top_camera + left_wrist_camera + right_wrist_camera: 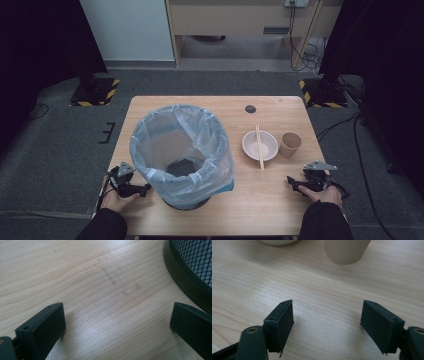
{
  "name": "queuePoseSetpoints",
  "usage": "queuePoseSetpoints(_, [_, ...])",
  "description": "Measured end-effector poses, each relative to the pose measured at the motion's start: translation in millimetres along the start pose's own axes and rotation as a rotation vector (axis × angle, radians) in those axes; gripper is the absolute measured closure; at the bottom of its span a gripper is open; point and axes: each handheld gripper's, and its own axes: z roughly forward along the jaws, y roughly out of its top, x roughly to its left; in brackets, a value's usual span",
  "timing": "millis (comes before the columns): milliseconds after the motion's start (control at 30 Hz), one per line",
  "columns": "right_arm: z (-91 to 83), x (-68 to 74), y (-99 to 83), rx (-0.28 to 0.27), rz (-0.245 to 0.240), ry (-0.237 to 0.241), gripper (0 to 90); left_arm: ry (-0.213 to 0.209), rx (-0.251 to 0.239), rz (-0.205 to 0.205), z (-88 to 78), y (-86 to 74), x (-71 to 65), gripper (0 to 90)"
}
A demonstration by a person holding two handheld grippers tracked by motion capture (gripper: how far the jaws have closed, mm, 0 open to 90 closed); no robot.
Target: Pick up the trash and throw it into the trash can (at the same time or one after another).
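Nothing is being held right now. The left tool (145, 188) is being rested on the surface (260, 200) near its left edge, just beside the base of the bin (182, 150), and its jaws are being kept spread wide with only bare wood between them in the left gripper view. The bin's black mesh wall (195, 262) is showing at the top right there, so that hand is probably being parked close by to steady the bin if needed.

The right tool (295, 183) is being rested toward the right edge, jaws spread just as wide and pinching nothing. It's being pointed at the paper cup (347, 250), which is standing upright just ahead of it, near the right edge. Next to the cup, on its left, the bowl (259, 145) is being left with the chopsticks (259, 147) laid across its rim.

The bin is lined with a clear bag folded over the top and is being kept well apart from the tableware, so it looks like the cup, bowl and chopsticks are being lined up for tossing, cup likely first.
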Motion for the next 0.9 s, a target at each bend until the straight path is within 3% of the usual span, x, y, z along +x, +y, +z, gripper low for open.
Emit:
queuePoseSetpoints(100, [-4.0, -0.1, 3.0, -0.028, -0.002, -0.012, 28.2, 0.001, 0.0, -0.001, 0.1, 0.1, -0.1, 0.0])
queuePoseSetpoints(200, [-13.0, 2.6, 7.4, -0.055, 0.069, -0.025, 28.2, 0.001, 0.001, -0.001, 0.3, 0.3, -0.2, 0.0])
queuePoseSetpoints(233, [-13.0, 2.6, 7.4, -0.055, 0.069, -0.025, 28.2, 0.001, 0.001, -0.001, 0.3, 0.3, -0.2, 0.0])
queuePoseSetpoints(300, [-17.3, 3.1, 8.7, -0.078, 0.091, -0.022, 29.2, 0.003, 0.001, -0.003, 0.4, 0.5, -0.4, 0.0])
queuePoseSetpoints(467, [-21.3, 2.7, 10.5, -0.096, 0.092, -0.003, 32.5, 0.005, 0.0, -0.005, 0.6, 0.5, -0.7, 0.0])
queuePoseSetpoints(633, [-27.8, 1.1, 16.2, -0.16, 0.153, 0.005, 28.2, 0.006, 0.001, -0.005, 0.5, 0.5, -0.8, 0.0])
queuePoseSetpoints(900, [-35.9, -1.2, 24.6, -0.221, 0.168, -0.01, 29.9, 0.003, 0.001, -0.004, 0.6, 0.5, -0.8, 0.0])
